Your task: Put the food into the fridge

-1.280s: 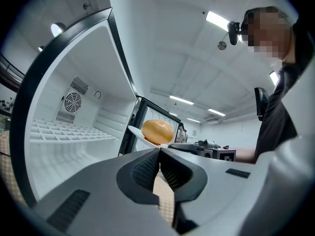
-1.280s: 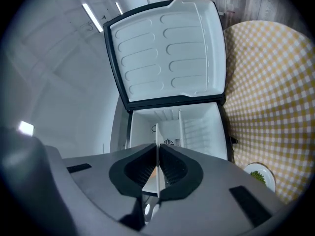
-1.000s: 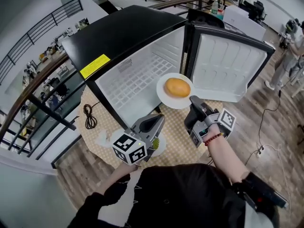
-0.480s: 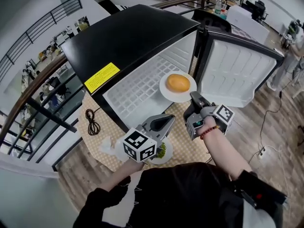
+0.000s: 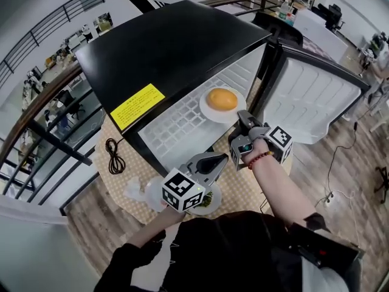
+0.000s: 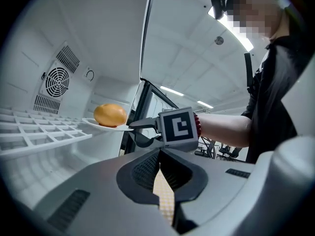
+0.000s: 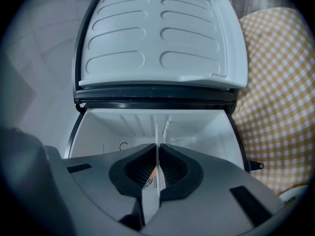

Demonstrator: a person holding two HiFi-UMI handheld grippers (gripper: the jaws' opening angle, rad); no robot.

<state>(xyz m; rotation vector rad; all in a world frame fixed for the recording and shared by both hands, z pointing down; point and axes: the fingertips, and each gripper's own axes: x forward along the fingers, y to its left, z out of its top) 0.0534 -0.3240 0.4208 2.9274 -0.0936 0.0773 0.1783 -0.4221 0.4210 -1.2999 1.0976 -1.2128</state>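
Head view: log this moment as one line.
right gripper: shut on plate rim | plate: carries orange food, over fridge shelf | left gripper: shut, empty, above greens plate

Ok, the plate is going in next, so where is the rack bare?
The rack is bare wherever it shows, from the fan grille at the back to the door; only the plate, held by the right claw, is at its door-side end. Crowded outside: left claw over a second plate on the cloth.
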